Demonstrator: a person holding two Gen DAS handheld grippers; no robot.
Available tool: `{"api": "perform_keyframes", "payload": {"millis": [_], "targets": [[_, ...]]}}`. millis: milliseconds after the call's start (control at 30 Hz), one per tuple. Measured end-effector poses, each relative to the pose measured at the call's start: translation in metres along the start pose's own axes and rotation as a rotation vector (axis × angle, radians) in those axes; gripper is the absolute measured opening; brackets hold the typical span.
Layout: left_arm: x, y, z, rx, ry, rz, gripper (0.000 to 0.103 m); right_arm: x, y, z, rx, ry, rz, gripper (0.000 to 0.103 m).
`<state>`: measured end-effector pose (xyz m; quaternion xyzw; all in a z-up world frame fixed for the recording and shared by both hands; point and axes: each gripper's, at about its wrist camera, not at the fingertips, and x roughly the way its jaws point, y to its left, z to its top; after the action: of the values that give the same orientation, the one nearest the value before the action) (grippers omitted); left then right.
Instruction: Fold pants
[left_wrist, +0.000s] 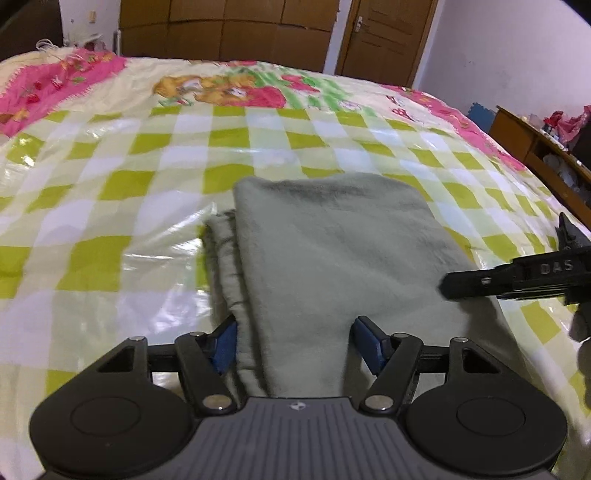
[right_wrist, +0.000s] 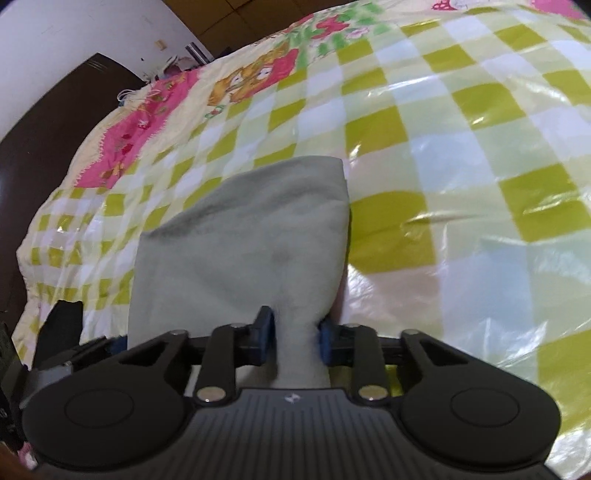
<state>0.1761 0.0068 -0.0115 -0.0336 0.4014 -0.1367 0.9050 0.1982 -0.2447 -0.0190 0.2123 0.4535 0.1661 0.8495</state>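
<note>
Bed (left_wrist: 110, 192): fills most of both views; carries all task items.
Bedspread (right_wrist: 461, 155): green-and-white checks, glossy, wrinkled; pink border and cartoon strawberry print toward the far edge. The lettering in the print is too blurred to read.
Wardrobe (left_wrist: 229, 29): brown panels, behind the bed.
Door (left_wrist: 384, 37): brown, closed, right of the wardrobe.
Side shelf (left_wrist: 532, 144): wooden, right of the bed, holds mixed clutter.
Pants (left_wrist: 332, 258): grey-green, folded into a flat stack, lying on the bedspread at the near middle; layered edges show along the left side in the left wrist view.
Left tool (left_wrist: 293, 347): jaws set wide, blue pads on either side of the near left part of the pants; pads not seen pressing the cloth.
Right tool (right_wrist: 295, 341): jaws narrowed onto a bunched fold at the pants' near right corner; both pads touch the cloth.
Marking: "DAS" embossed on the right tool body, visible in the left wrist view.
Obstruction: each tool body covers the lower part of its own view.
</note>
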Motion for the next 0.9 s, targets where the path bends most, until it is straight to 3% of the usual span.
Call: {"api": "perform_keyframes", "payload": {"millis": [267,433,533,733,900], "targets": [[-0.025,-0.002,0.002,0.056,-0.088,0.127,0.078,-0.035,0.017,-0.012,-0.166,-0.120,-0.147,0.031],[-0.013,-0.001,0.042,0.024,-0.152,0.114,0.078,-0.040,0.042,-0.025,-0.247,-0.123,-0.082,0.031],[0.010,-0.001,0.057,0.029,-0.152,0.163,0.078,-0.035,0.061,-0.041,-0.312,-0.082,-0.013,0.031],[0.043,0.023,0.060,-0.021,-0.087,0.319,0.081,0.000,0.088,-0.066,-0.436,0.017,0.058,0.031],[0.038,0.028,0.051,-0.032,-0.085,0.344,0.081,0.010,0.082,-0.068,-0.419,0.053,0.070,0.028]]}}
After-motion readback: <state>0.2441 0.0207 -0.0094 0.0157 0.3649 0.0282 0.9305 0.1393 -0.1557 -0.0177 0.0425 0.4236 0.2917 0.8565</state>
